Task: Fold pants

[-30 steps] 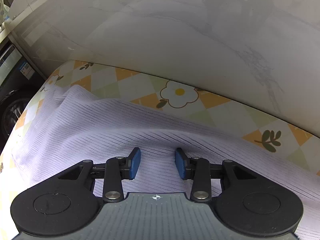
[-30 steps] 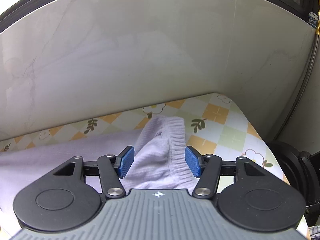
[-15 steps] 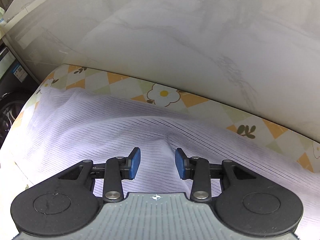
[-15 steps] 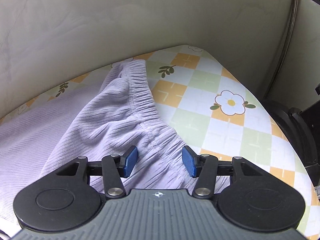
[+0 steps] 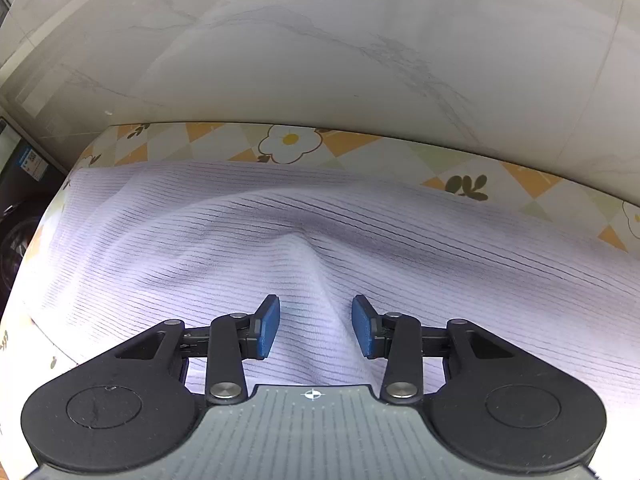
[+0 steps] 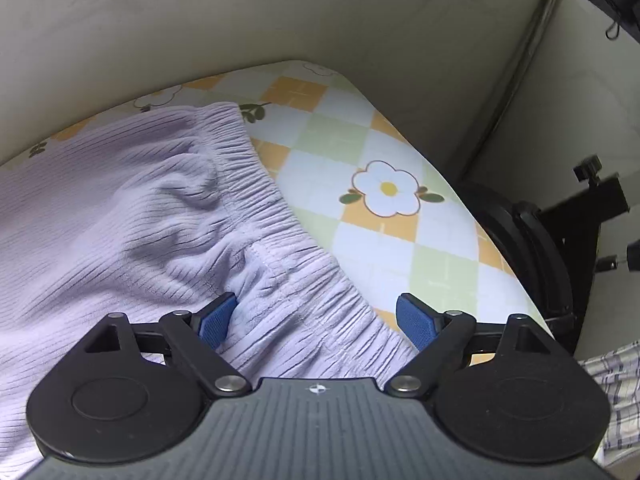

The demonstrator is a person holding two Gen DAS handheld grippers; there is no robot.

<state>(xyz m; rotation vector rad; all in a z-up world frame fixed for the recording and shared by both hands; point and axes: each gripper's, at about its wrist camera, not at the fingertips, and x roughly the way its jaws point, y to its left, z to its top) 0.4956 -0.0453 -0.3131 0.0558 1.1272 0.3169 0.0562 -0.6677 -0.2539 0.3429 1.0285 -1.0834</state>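
Lilac ribbed pants (image 5: 280,232) lie spread on a table with a checked, flowered cloth (image 5: 290,140). My left gripper (image 5: 316,330) is open, low over the leg fabric, with a raised ridge of cloth between its blue pads. In the right wrist view the pants' elastic waistband (image 6: 256,184) runs diagonally across the cloth (image 6: 400,240). My right gripper (image 6: 316,318) is open wide over the waistband's near end; the left pad touches the fabric and the right pad is over the cloth.
A pale marble-look wall (image 5: 320,48) stands close behind the table. The table's right edge (image 6: 492,240) drops to dark equipment (image 6: 552,264). Plaid fabric (image 6: 612,384) shows at lower right. A dark appliance (image 5: 24,184) stands left of the table.
Both grippers have come down closer to the pants. The right gripper swung toward the waistband and opened wider. The cloth ridge between the left pads has risen.
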